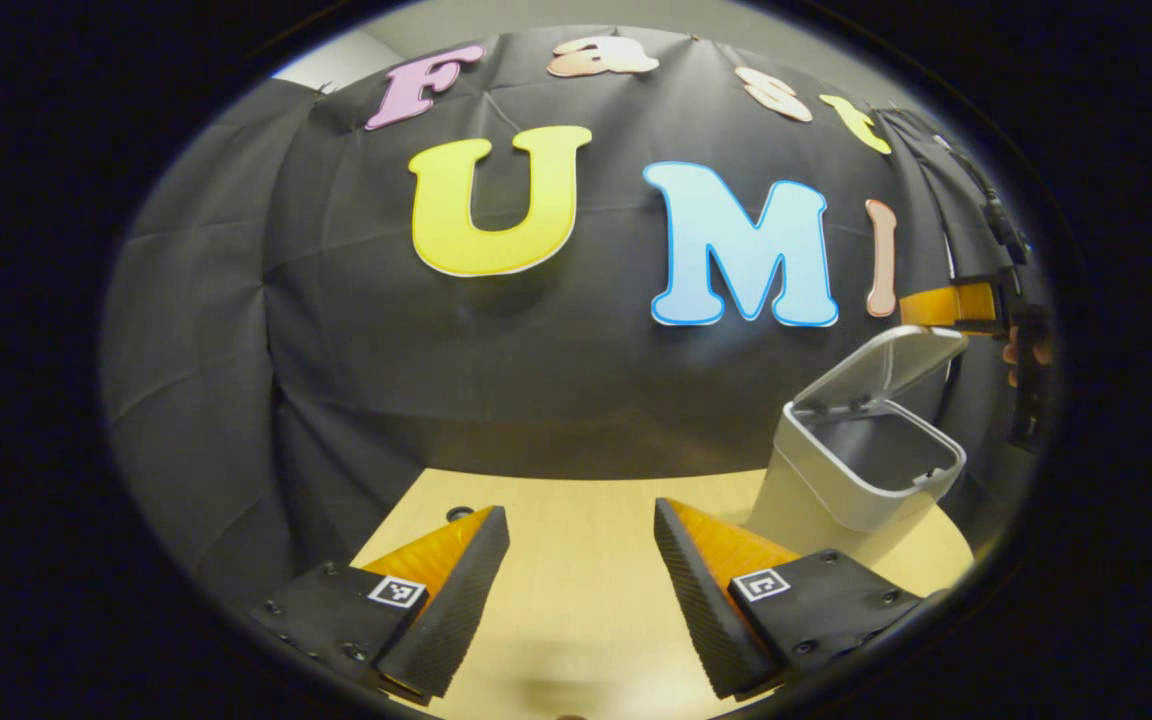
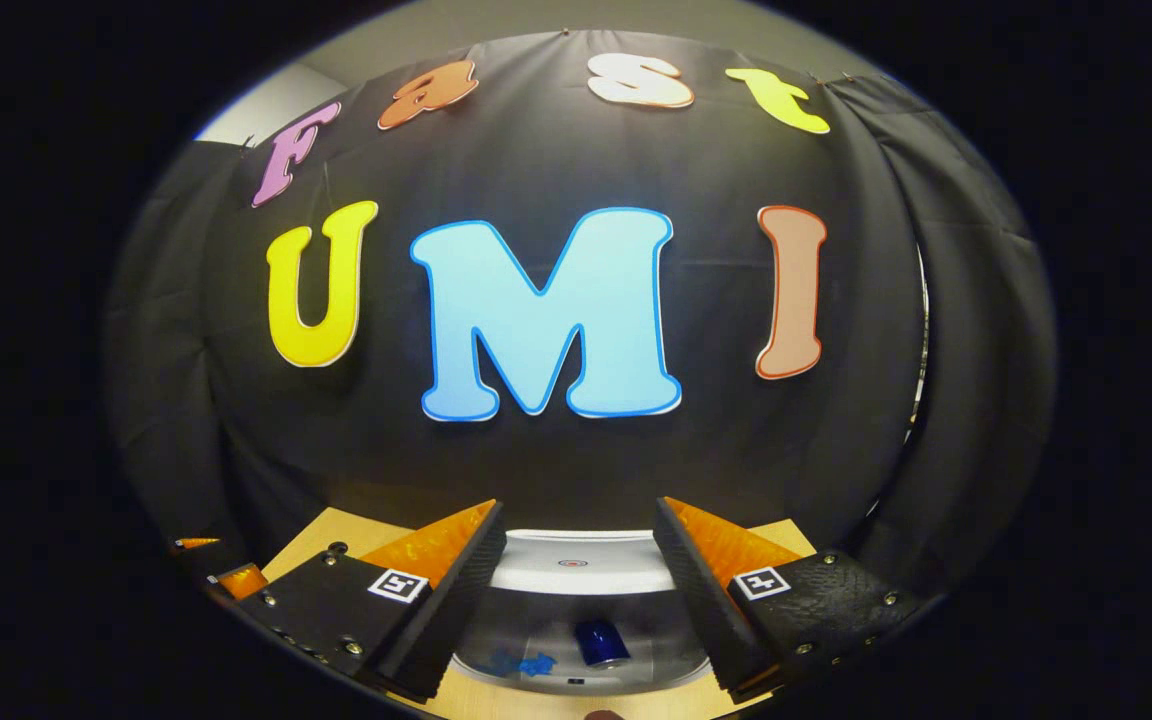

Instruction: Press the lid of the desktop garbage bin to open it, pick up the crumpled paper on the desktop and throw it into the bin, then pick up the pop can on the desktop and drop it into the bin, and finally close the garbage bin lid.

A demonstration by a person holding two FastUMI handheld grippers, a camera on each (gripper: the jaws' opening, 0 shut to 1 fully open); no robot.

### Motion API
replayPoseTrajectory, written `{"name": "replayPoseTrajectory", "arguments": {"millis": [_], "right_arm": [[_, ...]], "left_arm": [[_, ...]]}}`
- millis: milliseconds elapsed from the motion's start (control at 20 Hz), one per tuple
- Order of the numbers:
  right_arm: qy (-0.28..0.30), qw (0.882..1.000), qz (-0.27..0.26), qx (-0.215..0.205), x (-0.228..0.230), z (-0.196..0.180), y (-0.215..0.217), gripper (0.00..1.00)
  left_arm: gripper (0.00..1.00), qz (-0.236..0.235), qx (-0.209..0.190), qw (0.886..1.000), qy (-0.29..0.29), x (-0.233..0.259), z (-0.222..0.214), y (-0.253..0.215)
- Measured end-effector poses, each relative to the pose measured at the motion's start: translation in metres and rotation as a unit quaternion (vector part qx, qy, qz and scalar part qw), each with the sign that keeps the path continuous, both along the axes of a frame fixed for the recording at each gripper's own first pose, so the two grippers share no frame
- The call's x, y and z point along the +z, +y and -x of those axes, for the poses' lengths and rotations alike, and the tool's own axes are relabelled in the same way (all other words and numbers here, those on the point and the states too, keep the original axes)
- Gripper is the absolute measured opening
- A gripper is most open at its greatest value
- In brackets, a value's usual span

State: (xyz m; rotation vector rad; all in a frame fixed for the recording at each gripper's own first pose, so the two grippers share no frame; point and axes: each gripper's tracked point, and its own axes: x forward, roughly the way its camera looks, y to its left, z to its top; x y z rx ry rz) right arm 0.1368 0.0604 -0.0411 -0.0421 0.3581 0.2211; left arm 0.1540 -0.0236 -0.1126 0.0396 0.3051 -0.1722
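Note:
In the left gripper view the white desktop bin stands on the table at the right with its lid tipped up. My left gripper hangs open over bare tabletop to the left of the bin, nothing between its fingers. My right gripper shows small above the lid, held by a hand. In the right gripper view my right gripper is open straight above the bin's mouth. Inside lie a blue pop can and blue crumpled paper. The raised lid stands behind them.
The light wooden table ends at the black cloth wall close behind the bin. A small dark hole sits in the tabletop near the left finger. The left gripper's fingertips peek in at the lower left of the right gripper view.

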Motion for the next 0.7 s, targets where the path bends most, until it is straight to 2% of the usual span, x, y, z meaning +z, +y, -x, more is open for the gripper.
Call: {"name": "replayPoseTrajectory", "arguments": {"millis": [250, 700], "right_arm": [[0.044, 0.999, 0.007, 0.003, -0.032, 0.016, -0.001, 0.95], [0.083, 0.996, 0.021, 0.009, -0.067, 0.032, -0.003, 0.95]], "left_arm": [[0.98, -0.002, 0.005, 1.000, 0.001, -0.001, 0.007, 0.009], [0.98, -0.003, 0.008, 1.000, 0.001, -0.001, 0.009, 0.011]]}}
